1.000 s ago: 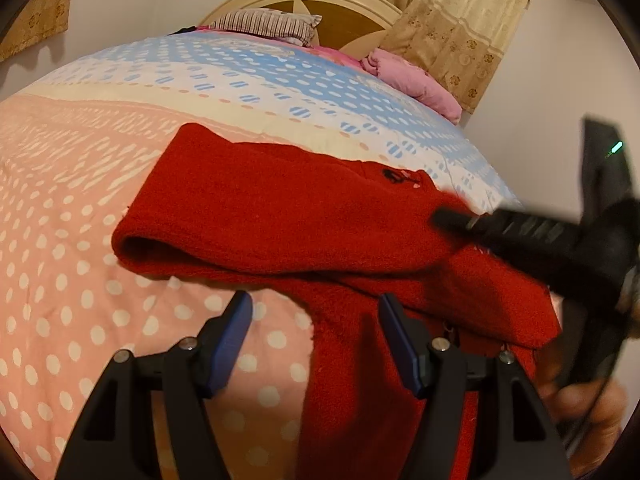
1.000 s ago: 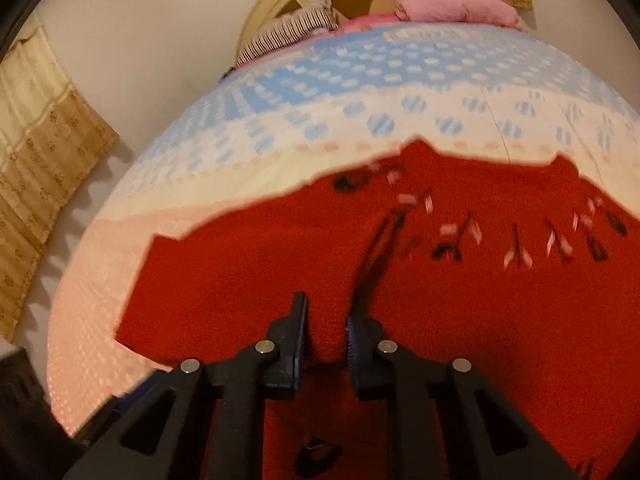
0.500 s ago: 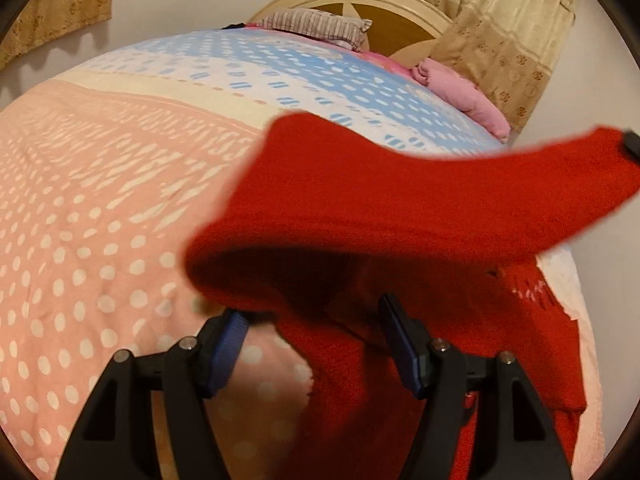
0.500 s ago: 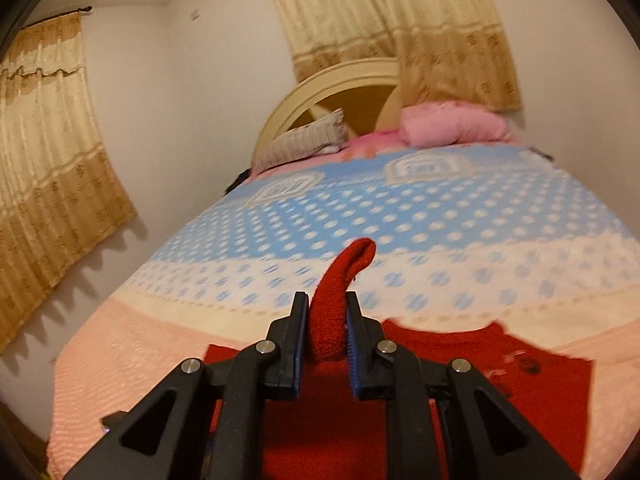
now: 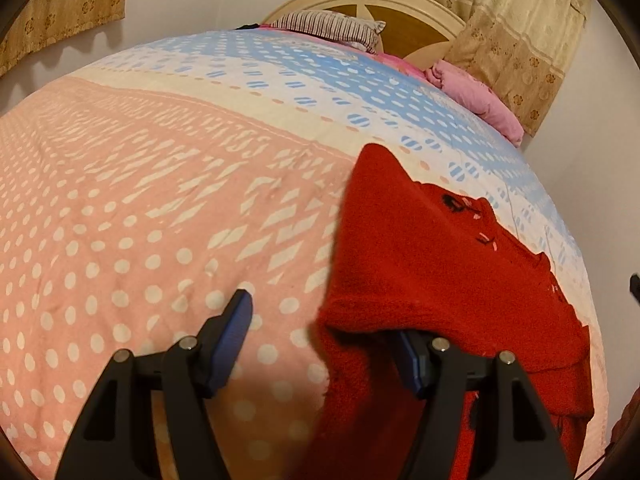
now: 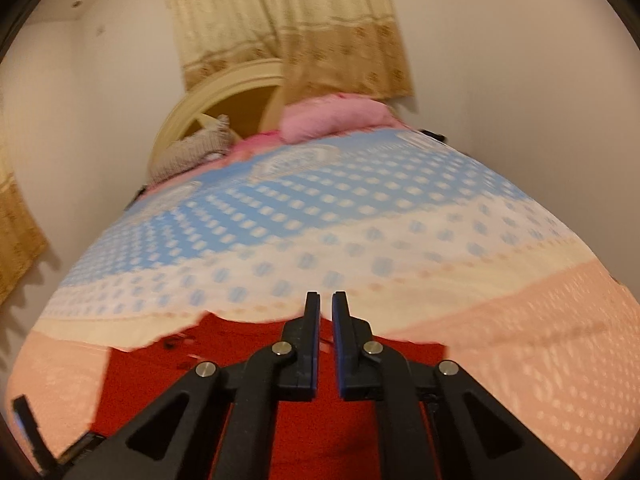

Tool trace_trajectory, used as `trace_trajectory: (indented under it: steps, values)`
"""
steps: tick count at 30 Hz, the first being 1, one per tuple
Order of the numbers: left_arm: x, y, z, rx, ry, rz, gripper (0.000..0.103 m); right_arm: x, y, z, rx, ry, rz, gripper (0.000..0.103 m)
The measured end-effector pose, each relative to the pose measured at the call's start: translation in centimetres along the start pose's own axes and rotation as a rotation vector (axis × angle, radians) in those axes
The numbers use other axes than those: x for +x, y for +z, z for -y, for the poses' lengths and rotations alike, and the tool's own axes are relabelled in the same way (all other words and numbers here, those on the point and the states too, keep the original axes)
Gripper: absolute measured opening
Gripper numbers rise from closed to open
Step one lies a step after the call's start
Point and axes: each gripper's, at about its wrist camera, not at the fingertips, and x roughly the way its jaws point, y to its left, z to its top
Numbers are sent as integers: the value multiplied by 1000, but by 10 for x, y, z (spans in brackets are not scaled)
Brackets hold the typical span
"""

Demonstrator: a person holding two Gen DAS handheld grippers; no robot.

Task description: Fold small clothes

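A small red knit sweater (image 5: 432,264) with dark and pink stitched marks lies on the bed, one sleeve folded across its body. My left gripper (image 5: 320,332) is open just above the bed; its right finger is under the folded red edge, its left finger (image 5: 234,326) over bare bedspread. In the right wrist view the sweater (image 6: 168,376) lies flat below my right gripper (image 6: 326,304), whose jaws stand almost closed with a narrow empty gap, above the garment's far edge.
The bedspread (image 5: 140,208) is pink with white dots near me and blue and white farther off. A striped pillow (image 5: 332,30) and a pink bundle (image 5: 476,100) lie by the wooden headboard (image 5: 404,16). Curtains and walls stand behind.
My right gripper let go of the red sleeve it had lifted and now holds nothing. The sleeve dropped across the sweater. My left gripper shifted left, its right finger now under the fold.
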Motion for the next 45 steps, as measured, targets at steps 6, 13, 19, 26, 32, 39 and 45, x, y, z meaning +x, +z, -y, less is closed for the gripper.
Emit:
trace_trajectory:
  steps: [6, 13, 19, 26, 32, 39, 45]
  values:
    - [2, 0, 5, 18, 18, 1, 69, 13, -24, 43, 157, 60, -118, 25]
    - [4, 0, 6, 30, 27, 1, 71, 34, -47, 35, 102, 57, -193, 73]
    - [6, 0, 7, 38, 21, -3, 75, 81, -67, -2, -86, 5, -350, 39]
    - [6, 0, 7, 37, 17, -2, 76, 49, -56, -5, -138, -61, -204, 11]
    - [6, -1, 7, 51, 25, -4, 78, 8, -39, 6, -148, -180, -57, 10]
    - [7, -1, 11, 58, 31, -6, 80, 28, -56, 31, -124, -268, -141, 11]
    - [8, -1, 12, 63, 30, -9, 80, 52, -74, 55, -38, -209, -254, 11]
